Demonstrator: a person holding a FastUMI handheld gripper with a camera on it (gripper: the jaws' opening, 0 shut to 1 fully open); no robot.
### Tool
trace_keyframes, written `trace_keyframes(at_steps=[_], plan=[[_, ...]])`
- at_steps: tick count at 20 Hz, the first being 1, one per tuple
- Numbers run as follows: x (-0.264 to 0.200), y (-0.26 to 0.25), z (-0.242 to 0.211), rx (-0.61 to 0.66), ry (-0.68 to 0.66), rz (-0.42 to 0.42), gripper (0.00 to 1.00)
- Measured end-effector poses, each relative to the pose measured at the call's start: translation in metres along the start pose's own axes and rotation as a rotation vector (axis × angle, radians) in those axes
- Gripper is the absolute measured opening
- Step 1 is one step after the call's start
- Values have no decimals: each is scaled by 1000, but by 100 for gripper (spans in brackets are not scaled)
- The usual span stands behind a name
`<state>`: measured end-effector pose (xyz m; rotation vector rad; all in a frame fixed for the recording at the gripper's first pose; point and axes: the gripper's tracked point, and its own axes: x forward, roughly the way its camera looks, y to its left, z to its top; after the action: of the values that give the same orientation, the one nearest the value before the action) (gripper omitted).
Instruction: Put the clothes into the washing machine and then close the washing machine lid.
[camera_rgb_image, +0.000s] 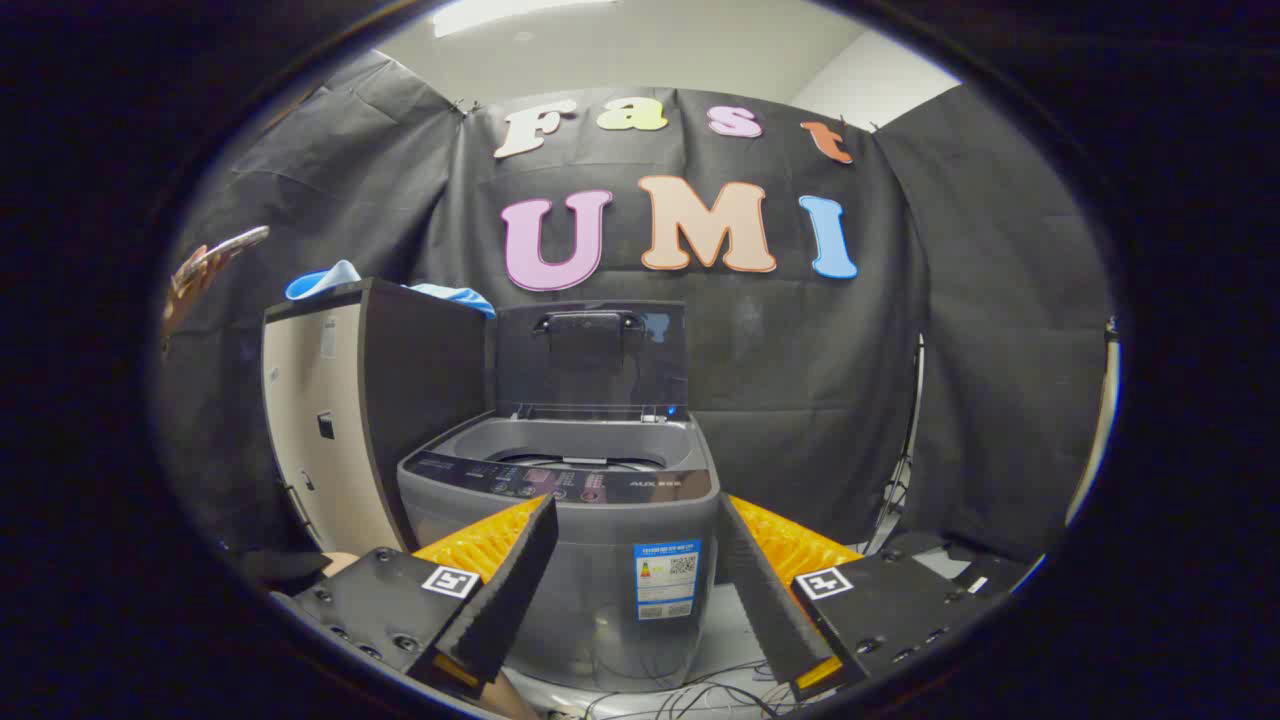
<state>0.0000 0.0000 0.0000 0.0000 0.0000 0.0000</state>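
Grey plastic forms the washing machine (575, 540), standing just ahead of the gripper (637, 580) with its lid (590, 360) raised upright. Its front carries a blue label (667, 580); the print is too small to make out. Blue clothes (455, 296) lie atop the cabinet (370, 420) beside it. The fingers (510, 590) are spread wide, holding nothing.

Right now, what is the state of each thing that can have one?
Washer: standing ahead of the fingers, top open.
Lid: raised upright.
Clothes: lying on the cabinet, not yet in the washer.
Gripper: open, holding nothing.
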Motion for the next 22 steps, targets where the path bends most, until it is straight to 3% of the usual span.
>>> trace_keyframes(at_steps=[22], plan=[[0,0,1,2,-7,6,99]])
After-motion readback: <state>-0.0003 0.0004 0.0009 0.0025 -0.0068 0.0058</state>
